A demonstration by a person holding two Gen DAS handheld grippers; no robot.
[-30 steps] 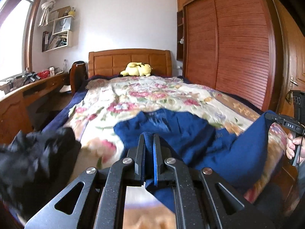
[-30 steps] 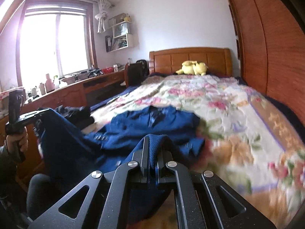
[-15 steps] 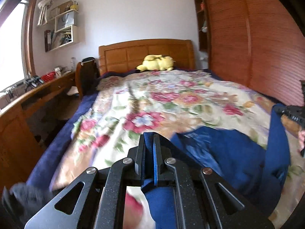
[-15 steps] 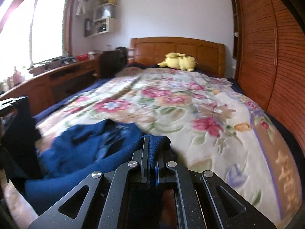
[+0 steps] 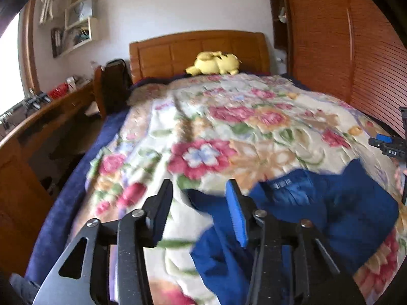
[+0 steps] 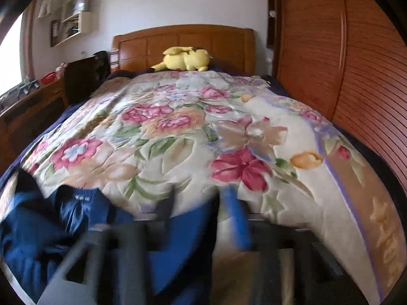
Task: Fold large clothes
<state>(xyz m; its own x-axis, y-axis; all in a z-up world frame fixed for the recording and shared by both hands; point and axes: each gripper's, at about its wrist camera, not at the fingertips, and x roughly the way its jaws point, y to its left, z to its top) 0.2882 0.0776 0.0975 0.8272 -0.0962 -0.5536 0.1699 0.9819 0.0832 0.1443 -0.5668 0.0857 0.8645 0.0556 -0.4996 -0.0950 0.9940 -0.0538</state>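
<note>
A dark blue garment [image 5: 330, 211] lies bunched on the floral bedspread [image 5: 229, 132] near the foot of the bed. My left gripper [image 5: 199, 193] is open above its left part, holding nothing. In the right wrist view the garment [image 6: 51, 228] lies at the lower left and reaches under my right gripper [image 6: 201, 203], which is blurred by motion with its jaws apart. The right gripper also shows at the right edge of the left wrist view [image 5: 391, 147].
A yellow plush toy [image 5: 213, 62] lies by the wooden headboard [image 5: 198, 48]. A wooden desk [image 5: 38, 117] and a dark chair [image 5: 112, 84] stand left of the bed. A slatted wooden wardrobe [image 5: 343, 50] lines the right side.
Both grippers carried the blue garment forward over the bed, then opened and let it go. It now lies bunched on the bedspread.
</note>
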